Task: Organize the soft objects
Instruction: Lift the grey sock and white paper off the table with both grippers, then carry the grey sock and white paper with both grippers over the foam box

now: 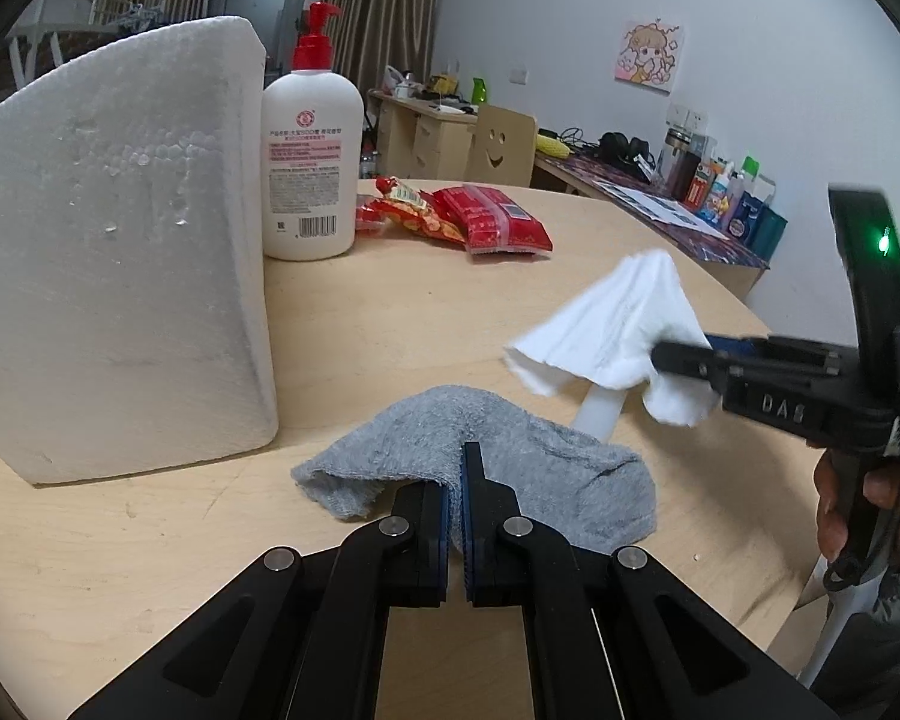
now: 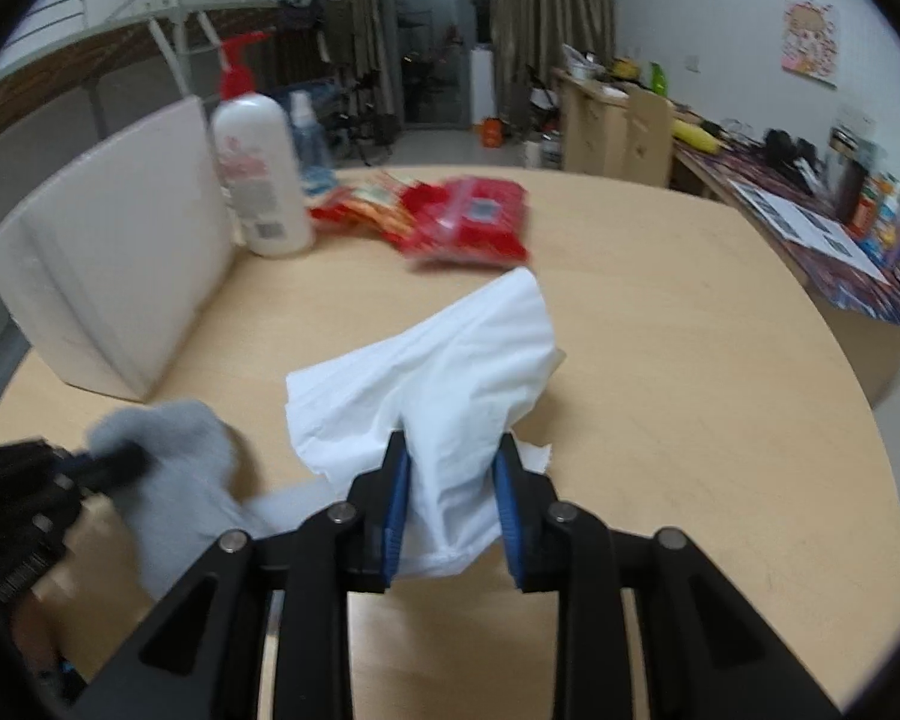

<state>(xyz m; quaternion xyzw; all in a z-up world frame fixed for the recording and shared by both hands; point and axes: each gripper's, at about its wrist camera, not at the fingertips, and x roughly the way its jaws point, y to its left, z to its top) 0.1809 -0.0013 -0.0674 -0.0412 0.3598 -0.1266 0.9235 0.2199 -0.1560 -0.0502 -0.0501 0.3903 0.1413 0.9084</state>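
Observation:
My left gripper (image 1: 459, 462) is shut on a grey towel (image 1: 546, 480), which drapes over the wooden table (image 1: 390, 312) in front of me. The grey towel also shows at lower left in the right wrist view (image 2: 168, 444), with the left gripper (image 2: 114, 462) pinching it. My right gripper (image 2: 450, 450) is shut on a bunched white cloth (image 2: 444, 360) and holds it above the table. In the left wrist view the white cloth (image 1: 618, 324) hangs from the right gripper (image 1: 666, 357) at the right, above a white object (image 1: 597, 411).
A white foam block (image 1: 114, 252) stands at the left, a lotion pump bottle (image 1: 312, 156) beside it. Red snack packs (image 1: 486, 219) lie further back. A side desk with bottles (image 1: 732, 204) runs along the right wall. The table's curved edge (image 2: 870, 420) is at right.

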